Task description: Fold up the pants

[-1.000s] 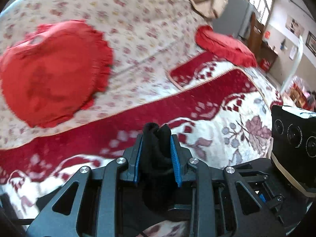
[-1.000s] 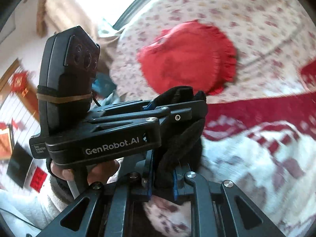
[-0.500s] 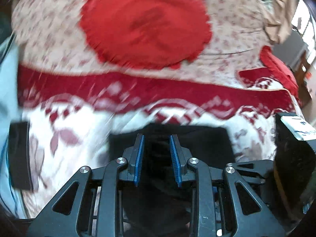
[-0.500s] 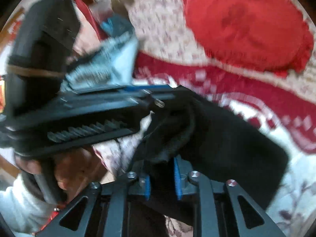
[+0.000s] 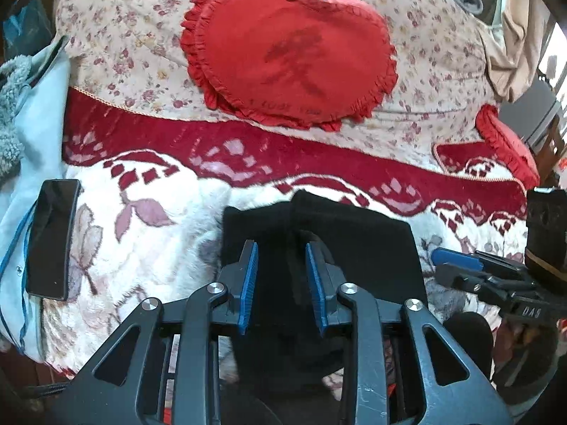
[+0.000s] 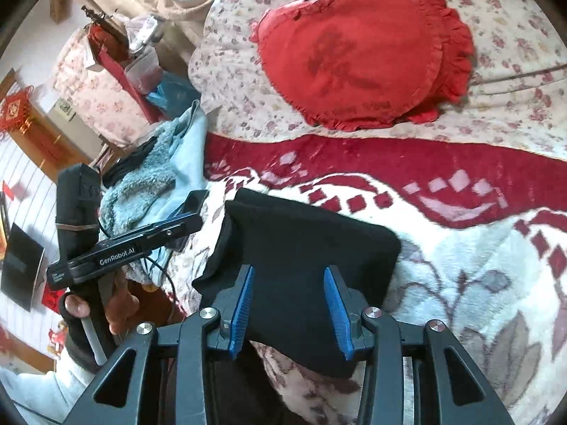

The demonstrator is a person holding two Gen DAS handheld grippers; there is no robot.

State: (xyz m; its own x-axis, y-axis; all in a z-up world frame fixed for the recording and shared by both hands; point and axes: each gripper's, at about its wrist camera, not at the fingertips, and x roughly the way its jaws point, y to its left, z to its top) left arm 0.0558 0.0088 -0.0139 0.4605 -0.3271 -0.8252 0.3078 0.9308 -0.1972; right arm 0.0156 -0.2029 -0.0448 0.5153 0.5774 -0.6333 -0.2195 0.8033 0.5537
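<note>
The black pants (image 5: 354, 244) lie folded into a flat rectangle on the red and white floral blanket (image 5: 149, 219); they also show in the right wrist view (image 6: 308, 244). My left gripper (image 5: 281, 248) is open, its blue pads either side of a raised fold at the pants' near edge. My right gripper (image 6: 288, 272) is open wide over the pants' near edge and holds nothing. In the right wrist view the left gripper (image 6: 184, 225) is at the pants' left side. In the left wrist view the right gripper (image 5: 439, 264) is at their right.
A red frilled heart cushion (image 5: 290, 49) lies behind the pants on the flowered bedspread (image 5: 117, 46). A black phone (image 5: 51, 239) lies on a light blue fleece garment (image 5: 32, 113) at the left. A second red cushion (image 5: 506, 145) is at the right.
Both grippers lowered the bunched black pants onto the blanket, then opened and let them go. The pants now lie flat as a folded rectangle.
</note>
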